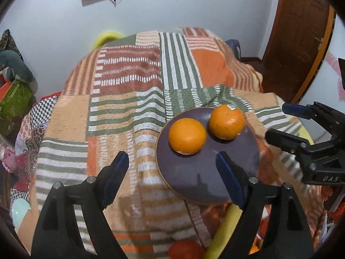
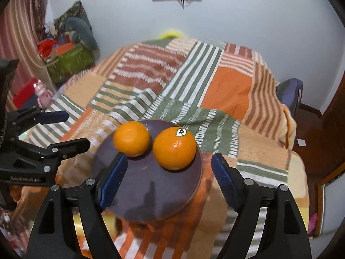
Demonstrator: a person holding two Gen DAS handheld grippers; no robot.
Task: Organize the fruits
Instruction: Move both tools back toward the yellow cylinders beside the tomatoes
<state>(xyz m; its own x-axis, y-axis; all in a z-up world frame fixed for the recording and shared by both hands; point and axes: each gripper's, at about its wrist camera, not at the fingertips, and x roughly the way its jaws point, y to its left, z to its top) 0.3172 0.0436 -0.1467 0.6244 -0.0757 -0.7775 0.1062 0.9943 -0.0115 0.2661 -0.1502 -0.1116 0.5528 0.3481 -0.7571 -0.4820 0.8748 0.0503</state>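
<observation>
Two oranges sit side by side on a dark purple plate [image 2: 151, 194] that rests on the patchwork blanket [image 2: 226, 86] near its front edge: a plain orange [image 2: 131, 138] on the left and a stickered orange [image 2: 174, 149] on the right, close together but seemingly not touching. The right gripper [image 2: 169, 179] hovers over the plate's near half with its jaws wide apart and nothing between them; the left gripper [image 1: 172, 177] hangs just off the plate's left rim, jaws likewise spread and empty. Judging from the task, more fruit is probably still to be brought to the plate, so a good next move would be to lift clear of the two oranges, approach any loose fruit from above with the blue pads [image 2: 114, 181] straddling its widest part, and close gently so the round fruit does not squirt out or roll on the soft blanket. The left wrist view alone shows a yellow banana-like fruit [image 1: 224, 231] and a red-orange fruit [image 1: 185, 249] at the blanket's front edge, below the plate; the right wrist view alone makes the sticker's brand label [image 2: 181, 132] legible.
</observation>
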